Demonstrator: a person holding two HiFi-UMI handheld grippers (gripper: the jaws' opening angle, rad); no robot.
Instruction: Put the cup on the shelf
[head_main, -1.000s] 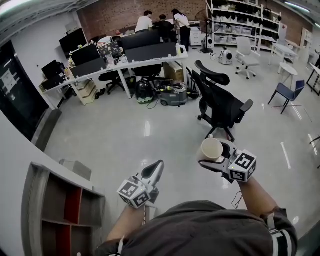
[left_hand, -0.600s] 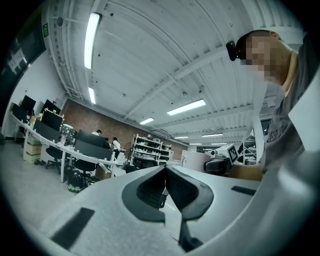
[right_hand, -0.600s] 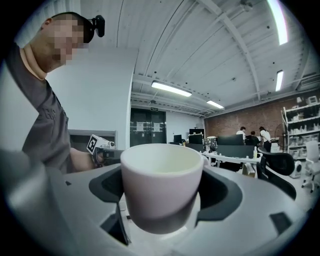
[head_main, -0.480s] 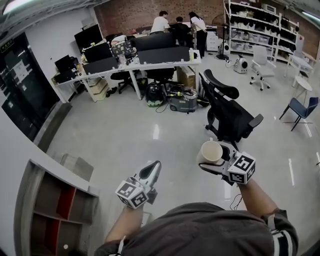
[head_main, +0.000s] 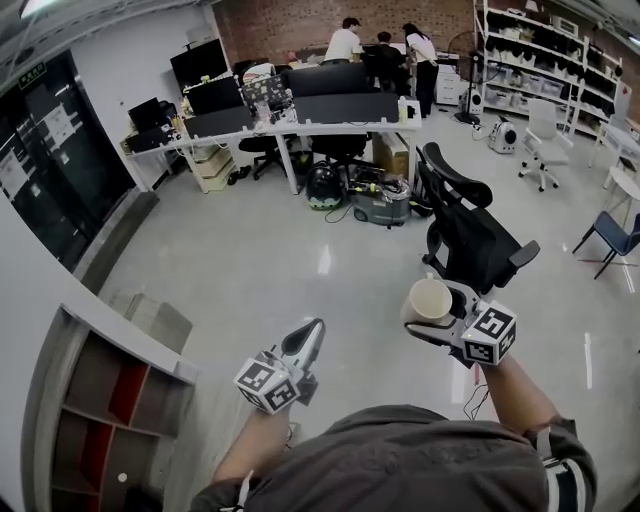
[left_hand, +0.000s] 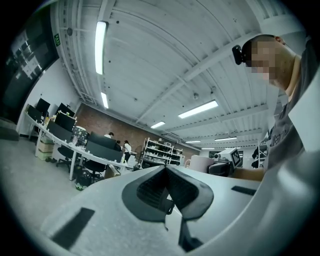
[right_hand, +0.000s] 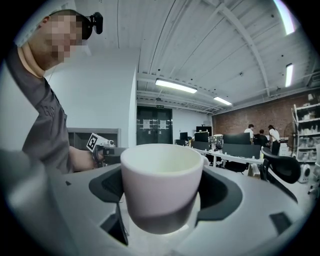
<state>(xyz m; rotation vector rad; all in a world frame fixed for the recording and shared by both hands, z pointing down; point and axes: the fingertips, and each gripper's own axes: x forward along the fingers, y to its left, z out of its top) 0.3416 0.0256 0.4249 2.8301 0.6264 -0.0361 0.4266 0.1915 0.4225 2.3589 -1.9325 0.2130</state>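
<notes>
Cup, pale, smooth and thick-walled, ceramic by the look, stands upright between the right gripper's jaws, dark pads clamped on its round sides. The left gripper rides alongside, jaws pressed together, nothing in them. The shelf lies well off beyond the left gripper, with boxy open compartments, one red-backed. Best bet: hold the cup level, approach a compartment squarely, and seat the base before letting go.
</notes>
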